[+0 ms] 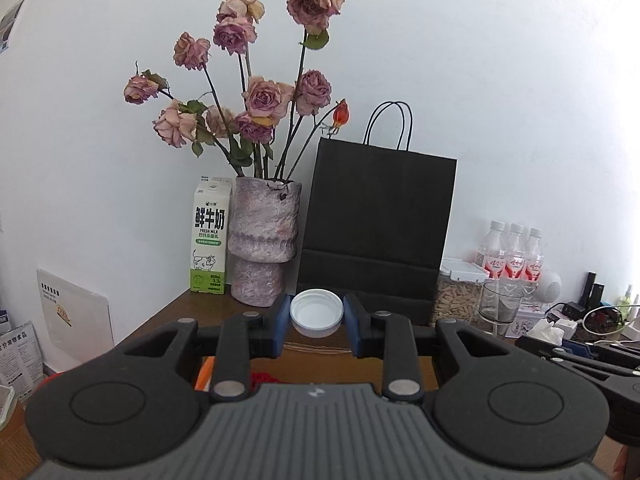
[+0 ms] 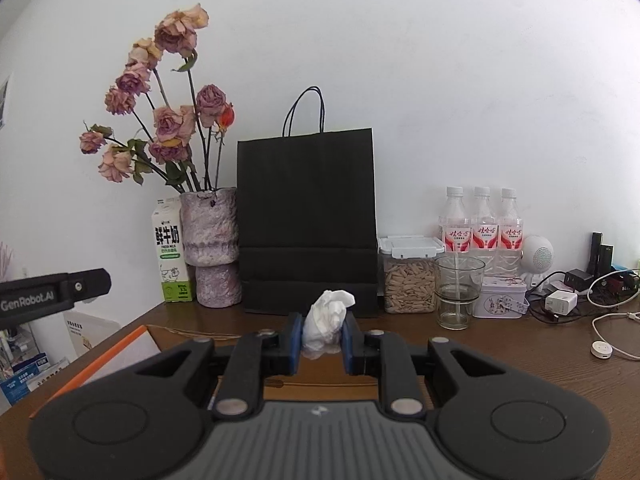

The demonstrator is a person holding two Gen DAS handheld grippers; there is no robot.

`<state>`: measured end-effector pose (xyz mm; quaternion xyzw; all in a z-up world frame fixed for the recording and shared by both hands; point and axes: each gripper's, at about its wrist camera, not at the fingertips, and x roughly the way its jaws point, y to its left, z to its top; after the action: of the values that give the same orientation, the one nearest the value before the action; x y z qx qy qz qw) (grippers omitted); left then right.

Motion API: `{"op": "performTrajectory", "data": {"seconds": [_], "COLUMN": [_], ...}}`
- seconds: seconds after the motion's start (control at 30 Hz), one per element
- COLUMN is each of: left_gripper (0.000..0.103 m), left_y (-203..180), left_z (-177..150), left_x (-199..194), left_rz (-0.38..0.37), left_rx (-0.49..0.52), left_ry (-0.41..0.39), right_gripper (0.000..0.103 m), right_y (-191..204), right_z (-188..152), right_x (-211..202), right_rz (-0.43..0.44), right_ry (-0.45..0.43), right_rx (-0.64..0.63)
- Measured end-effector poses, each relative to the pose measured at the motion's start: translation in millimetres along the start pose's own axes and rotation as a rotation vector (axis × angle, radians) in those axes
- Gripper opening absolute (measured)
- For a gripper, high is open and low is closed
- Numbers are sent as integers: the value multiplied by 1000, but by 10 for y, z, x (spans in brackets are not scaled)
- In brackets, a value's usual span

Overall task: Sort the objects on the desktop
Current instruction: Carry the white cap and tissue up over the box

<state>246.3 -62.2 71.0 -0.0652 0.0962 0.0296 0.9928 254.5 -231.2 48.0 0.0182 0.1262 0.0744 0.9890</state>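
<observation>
You get even, soft daylight, wall [image 1: 500, 80] bright, no glare. Heavy fisheye bend, dark corners. Paper bag [image 2: 306, 216] crushed black; near housing slightly soft.

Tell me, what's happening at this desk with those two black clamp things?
A person is tidying a wooden desk with a hand-held gripper in each hand. The left gripper is shut on a white plastic lid, held up off the desk. The right gripper is shut on a crumpled white tissue, also lifted. Both face the back wall, where a black paper bag, a vase of dried roses, a milk carton and three water bottles stand.
</observation>
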Motion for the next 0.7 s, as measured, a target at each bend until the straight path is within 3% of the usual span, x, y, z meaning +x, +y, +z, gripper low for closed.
{"op": "performTrajectory", "data": {"seconds": [0.23, 0.37, 0.7], "left_gripper": [29, 29, 29], "left_y": [14, 125, 40], "left_z": [-248, -284, -353], "left_x": [400, 485, 505], "left_rz": [59, 43, 52], "left_rx": [-17, -73, -15], "left_ry": [115, 170, 172], "right_gripper": [19, 19, 22], "right_y": [-44, -54, 71], "right_z": [-122, -163, -241], "right_x": [417, 450, 491], "right_rz": [-31, -24, -6], "right_ry": [44, 70, 105], "right_rx": [21, 29, -23]}}
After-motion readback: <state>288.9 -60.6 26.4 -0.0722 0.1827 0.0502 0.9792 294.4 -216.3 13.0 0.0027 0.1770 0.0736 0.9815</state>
